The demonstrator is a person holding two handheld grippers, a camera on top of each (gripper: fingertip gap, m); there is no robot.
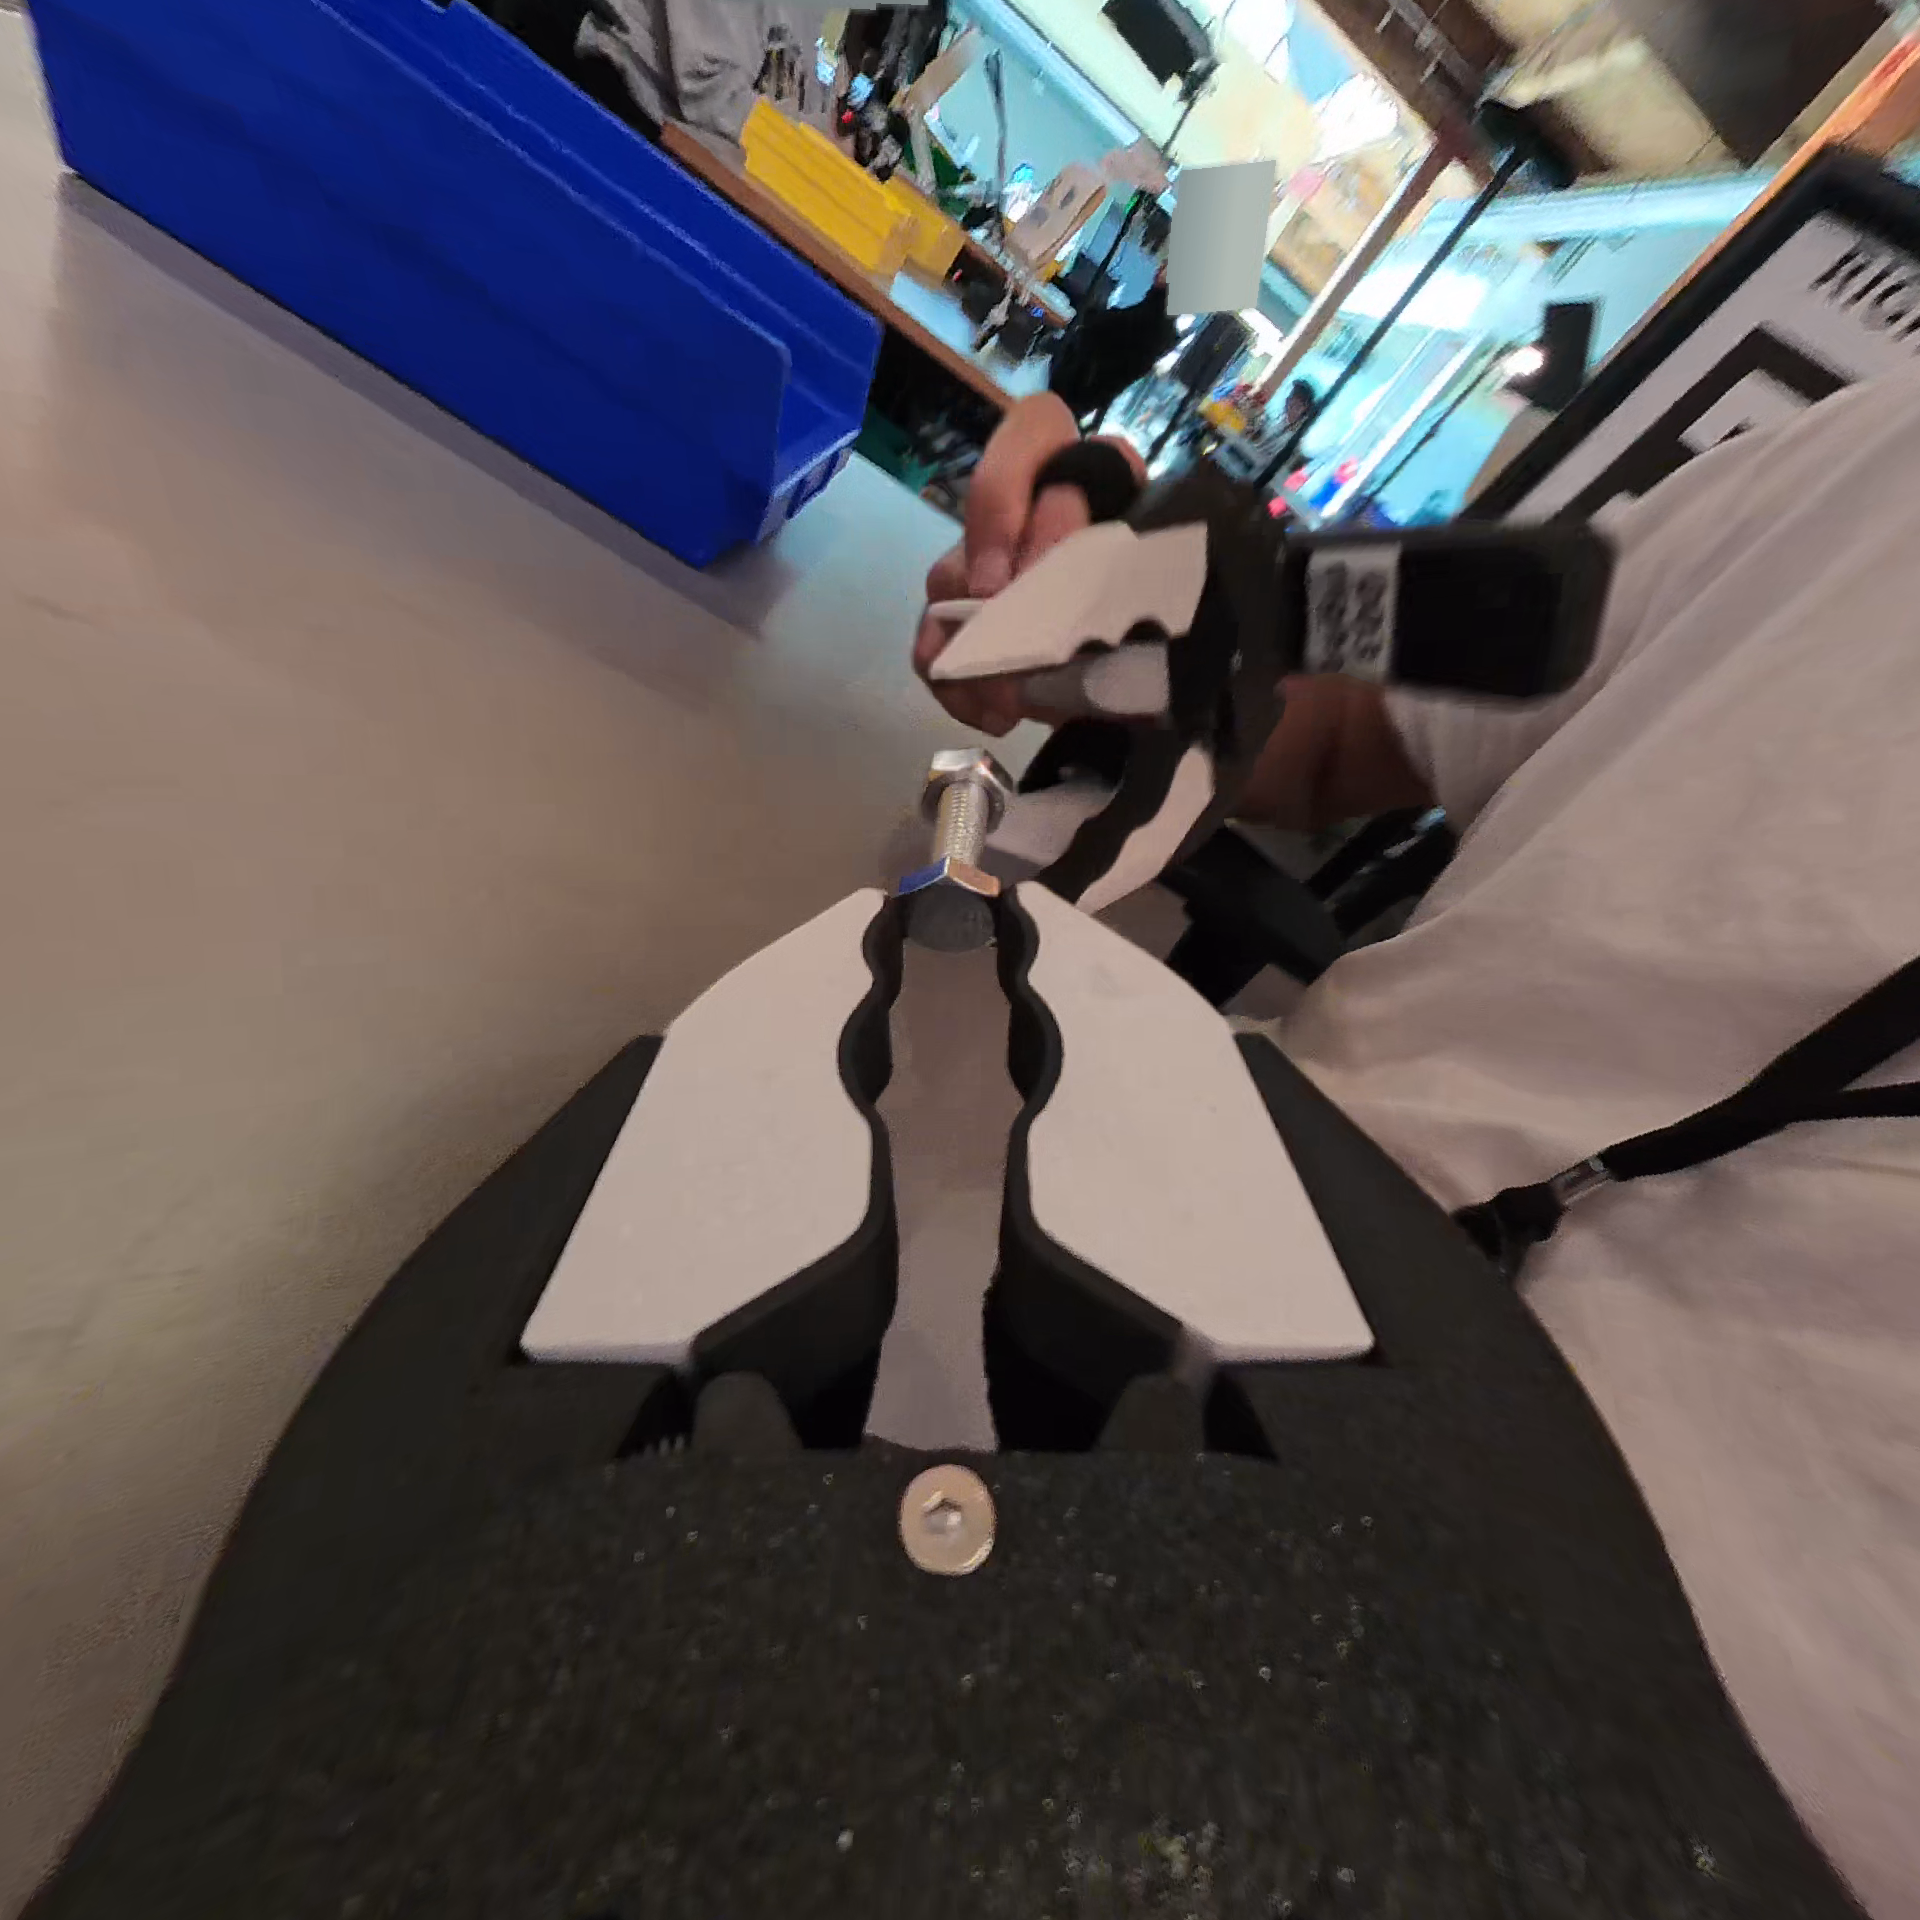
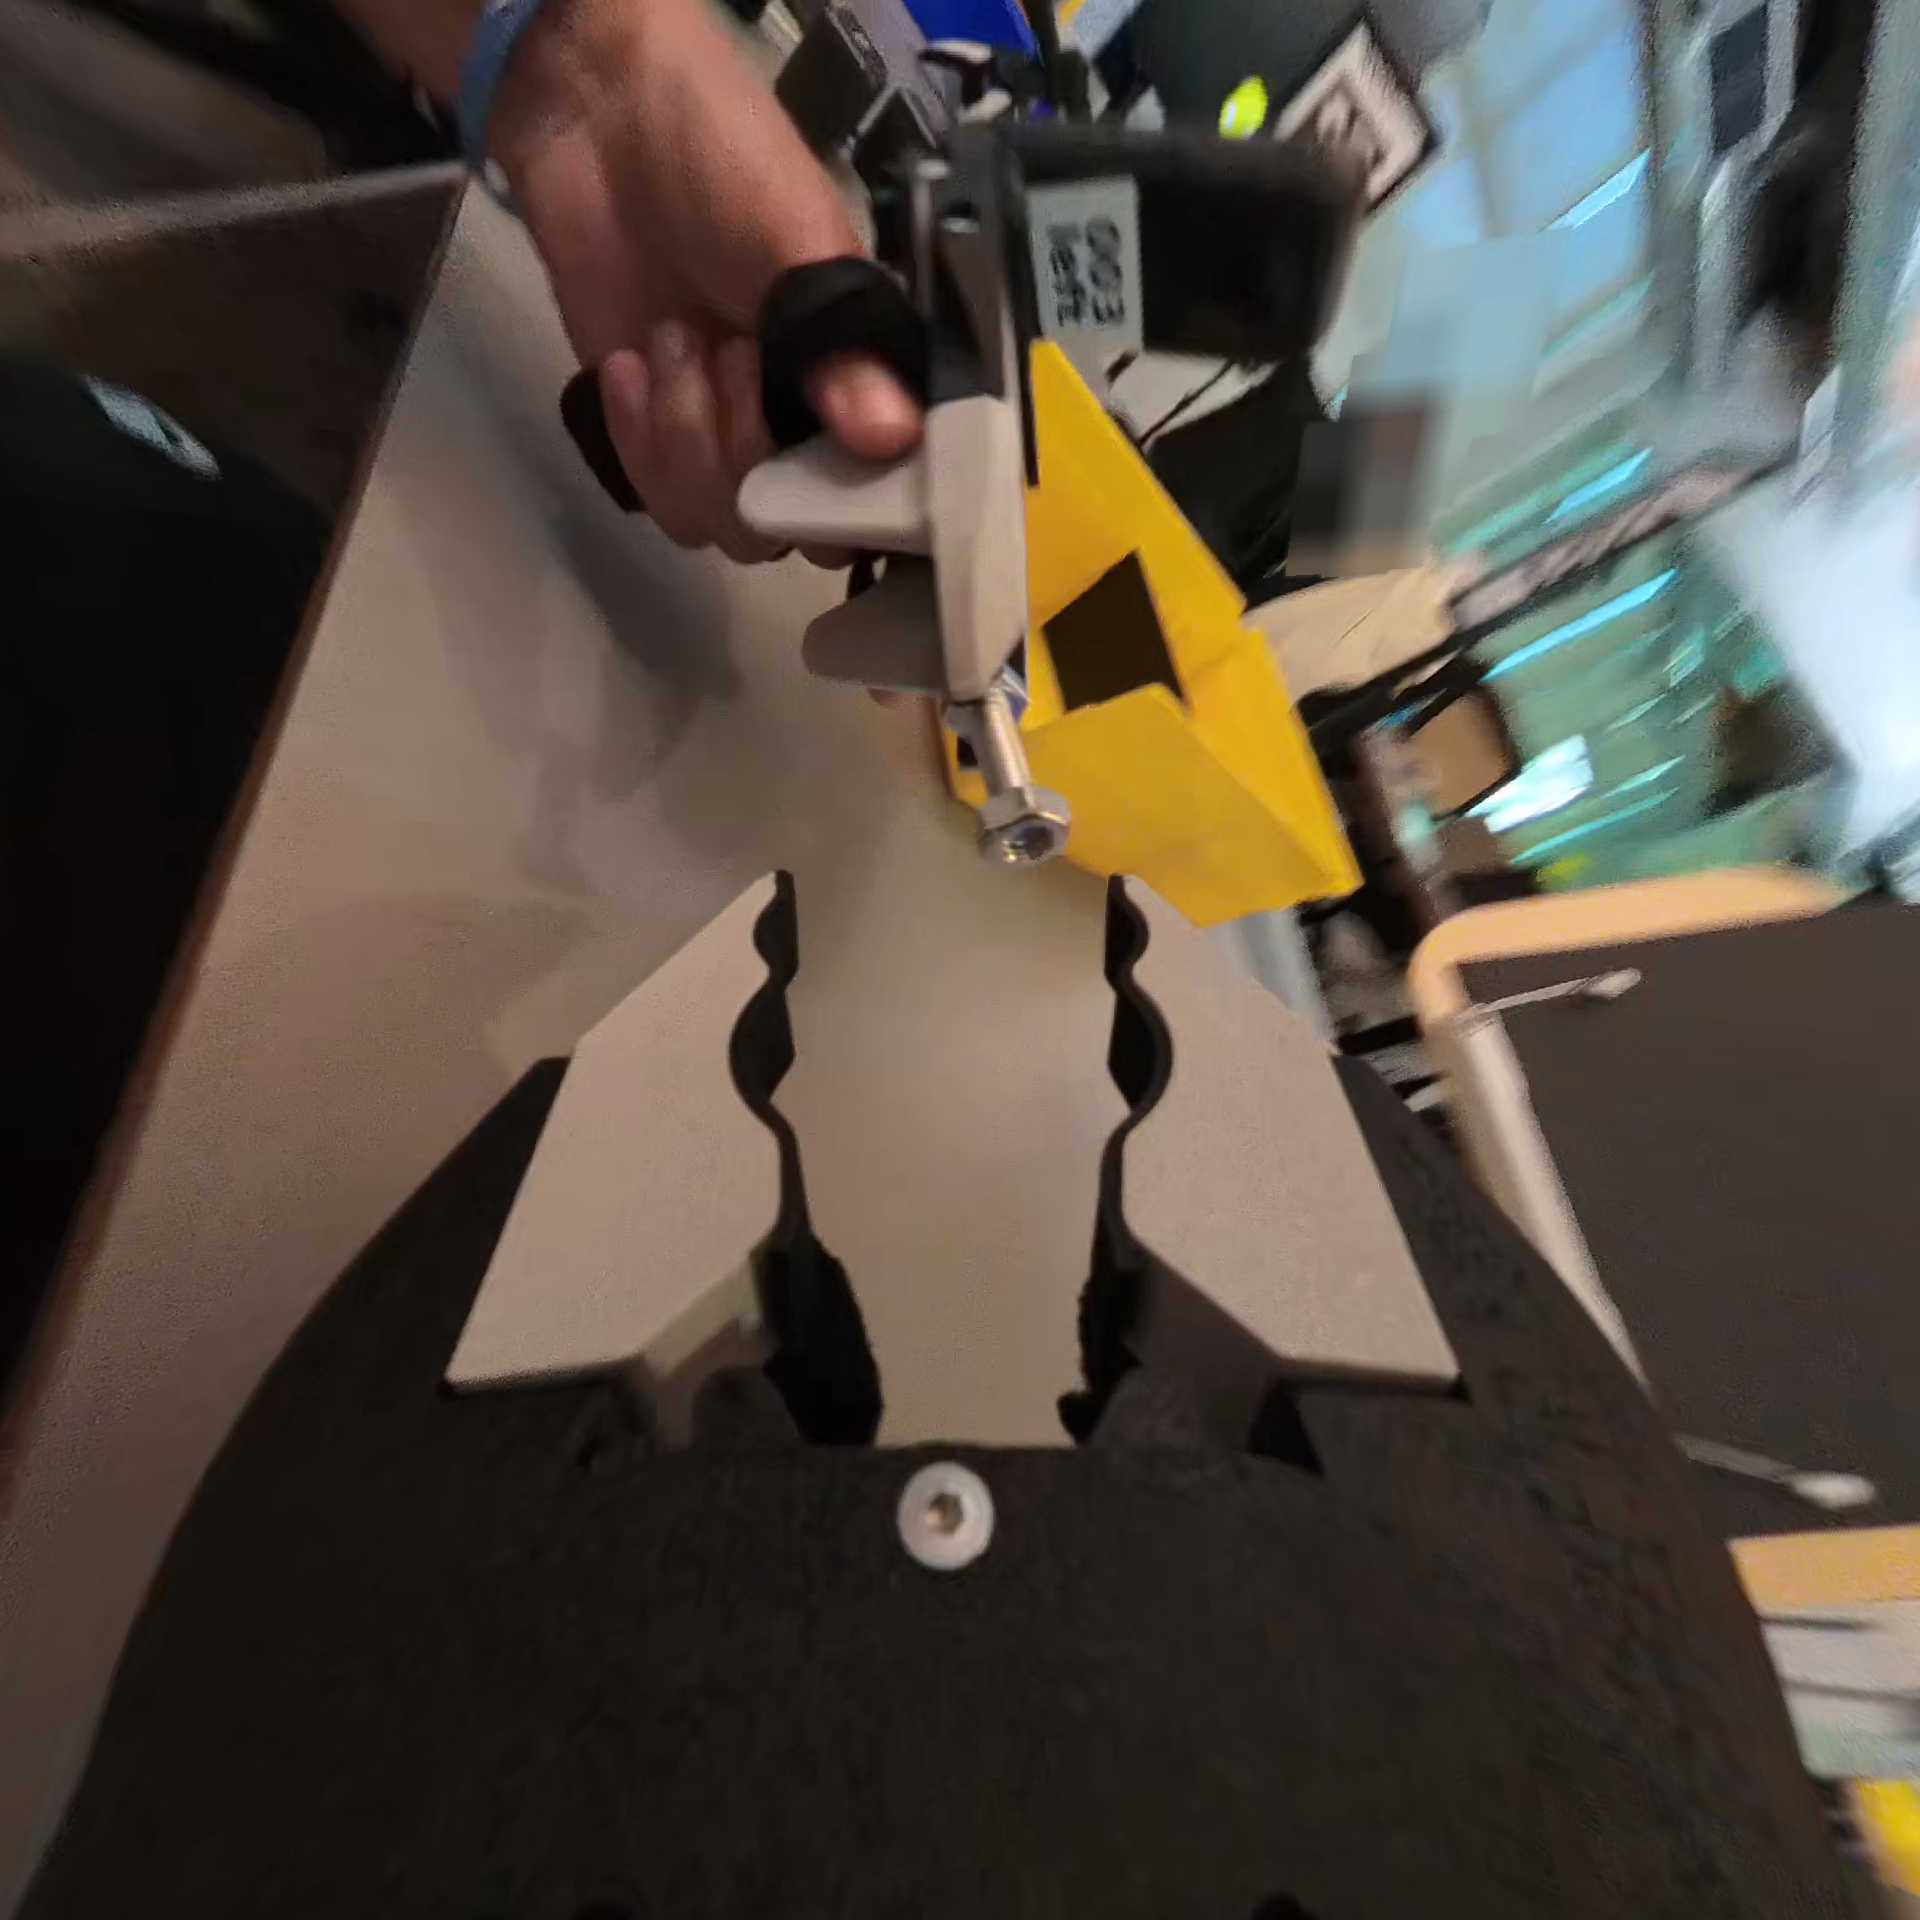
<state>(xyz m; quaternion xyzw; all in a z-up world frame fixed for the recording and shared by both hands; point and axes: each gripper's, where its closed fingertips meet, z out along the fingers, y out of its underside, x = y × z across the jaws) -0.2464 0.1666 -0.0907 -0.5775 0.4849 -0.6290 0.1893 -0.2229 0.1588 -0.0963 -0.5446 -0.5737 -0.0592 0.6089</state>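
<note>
A pale grey bench (image 1: 312, 727) is filling the left half of the left wrist view. Blue bins (image 1: 468, 260) are sitting side by side along its far edge. Beyond them, yellow bins (image 1: 831, 187) are lying stacked on a wooden table in a blurred workshop. A person's white garment (image 1: 1662, 1039) is occupying the right side, and a black strap (image 1: 1766, 1112) is crossing it.

In the right wrist view, a yellow bin (image 2: 1174, 790) is resting on the bench (image 2: 520, 727) near its right edge. A dark panel (image 2: 260, 312) is bordering the bench on the left.
</note>
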